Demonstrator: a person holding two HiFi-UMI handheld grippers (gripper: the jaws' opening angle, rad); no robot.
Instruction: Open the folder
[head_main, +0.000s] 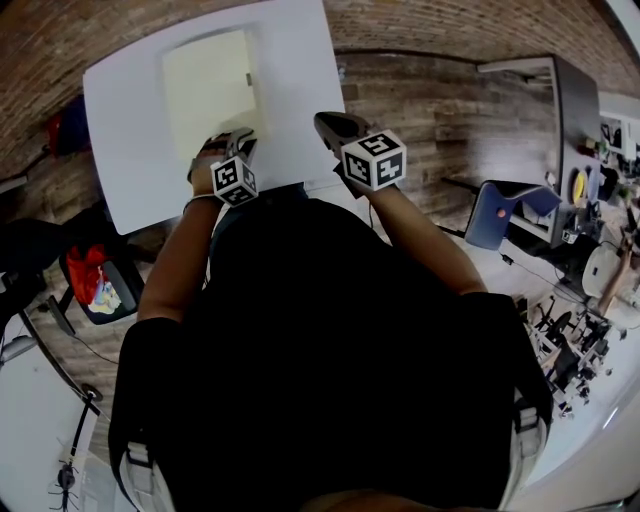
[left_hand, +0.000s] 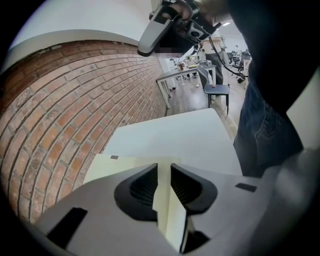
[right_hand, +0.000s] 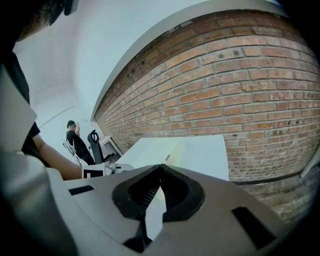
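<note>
Two pairs of tongs were out over the white desk (head_main: 300, 70), and the action was all on the left! The pale yellow folder (head_main: 208, 90) lay flat on the desk, on the side nearest the brick wall (right_hand: 240, 90). The left tongs (left_hand: 164, 172) had the cover's near edge standing between their ribbed black pads, jaws narrowly apart with a sliver of gap, not clamped that I could see. The right tongs (right_hand: 160, 167) hung off to the side, tips together, nothing in them. That cover looked like thin card: light, smooth, bendy, likely to buckle or slip if pinched at a corner. Best bet, to my eye, was a firm pinch on the top leaf alone, mid-way along the free edge.
</note>
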